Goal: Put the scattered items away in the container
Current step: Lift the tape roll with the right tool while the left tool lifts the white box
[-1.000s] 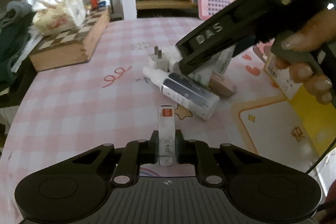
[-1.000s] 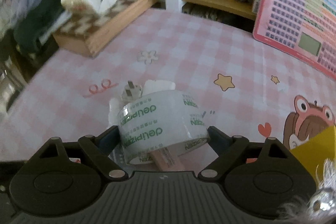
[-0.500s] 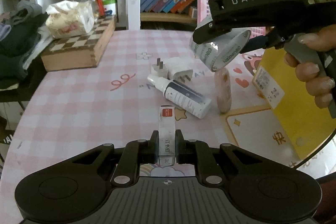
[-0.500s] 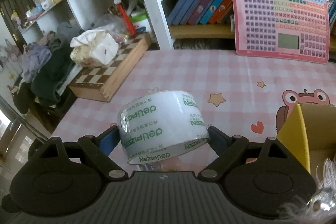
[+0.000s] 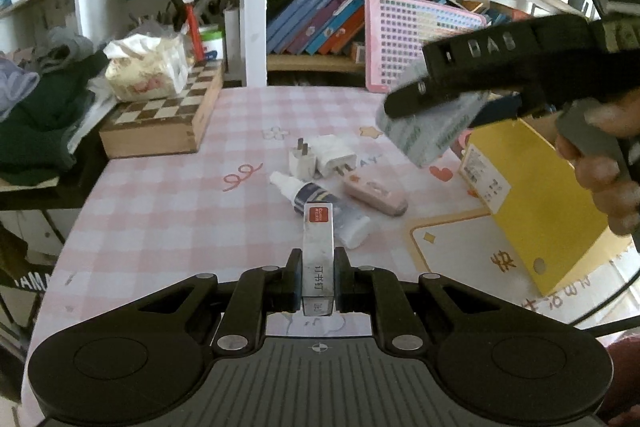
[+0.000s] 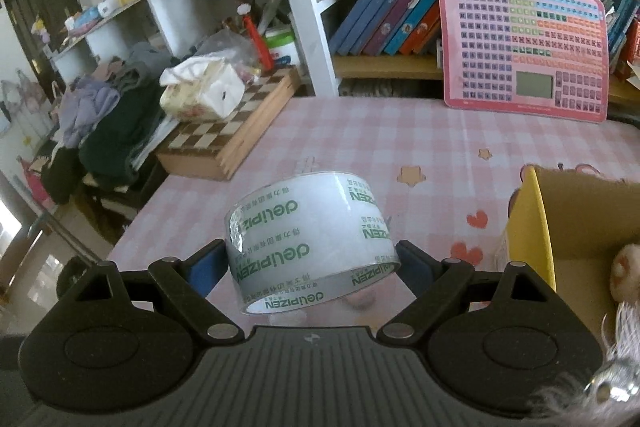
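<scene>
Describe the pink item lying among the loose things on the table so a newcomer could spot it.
On the pink checked tablecloth, left of the yellow box, lies a small cluster of loose items. The pink tube is the rightmost, lying flat beside the white-capped dark bottle and in front of two white plugs; it alone is salmon-coloured.

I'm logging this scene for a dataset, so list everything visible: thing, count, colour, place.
clear tape roll with green print: 1, clear and green, in the right gripper, in the air
slim grey staple box: 1, grey with a red label, in the left gripper
white plug adapters: 2, white, mid-table
white spray bottle with dark label: 1, lying on the table
pink tube: 1, lying beside the bottle
yellow cardboard box: 1, right side of the table
wooden chessboard box: 1, left rear of the table
pink keyboard chart: 1, leaning at the back
left hand-held gripper: black, shut
right hand-held gripper: black, shut
</scene>
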A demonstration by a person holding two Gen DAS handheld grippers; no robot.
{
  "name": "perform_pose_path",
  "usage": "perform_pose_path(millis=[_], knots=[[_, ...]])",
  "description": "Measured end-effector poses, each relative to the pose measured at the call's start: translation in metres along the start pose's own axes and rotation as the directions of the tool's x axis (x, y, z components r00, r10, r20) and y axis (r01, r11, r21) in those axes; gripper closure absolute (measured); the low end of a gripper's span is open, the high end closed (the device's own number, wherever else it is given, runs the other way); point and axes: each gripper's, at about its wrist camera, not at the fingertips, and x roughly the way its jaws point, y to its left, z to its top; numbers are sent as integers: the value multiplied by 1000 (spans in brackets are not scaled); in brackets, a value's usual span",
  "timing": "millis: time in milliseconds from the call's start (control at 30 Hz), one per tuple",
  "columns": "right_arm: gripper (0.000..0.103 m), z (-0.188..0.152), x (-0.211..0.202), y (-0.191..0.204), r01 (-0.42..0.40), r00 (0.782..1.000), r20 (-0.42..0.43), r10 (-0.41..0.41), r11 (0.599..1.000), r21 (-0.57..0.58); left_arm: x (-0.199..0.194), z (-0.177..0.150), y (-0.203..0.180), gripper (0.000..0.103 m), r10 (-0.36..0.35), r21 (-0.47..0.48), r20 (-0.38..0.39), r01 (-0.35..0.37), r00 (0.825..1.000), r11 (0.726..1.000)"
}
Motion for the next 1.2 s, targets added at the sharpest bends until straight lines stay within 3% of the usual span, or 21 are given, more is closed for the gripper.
perform_pose_path(millis=[533, 767, 1200], knots=[[14, -54, -54, 15, 4, 1000, -18, -3, 1000, 26, -59, -14, 0, 90, -26, 37, 59, 24, 998, 999], [14, -76, -76, 18, 46, 998, -48, -46, 999, 1, -84, -21, -7, 90, -60, 65, 84, 54, 995, 996], [14, -117, -117, 21, 103, 994, -42, -100, 993, 64, -106, -33, -21, 90, -129, 123, 87, 118, 988, 985]])
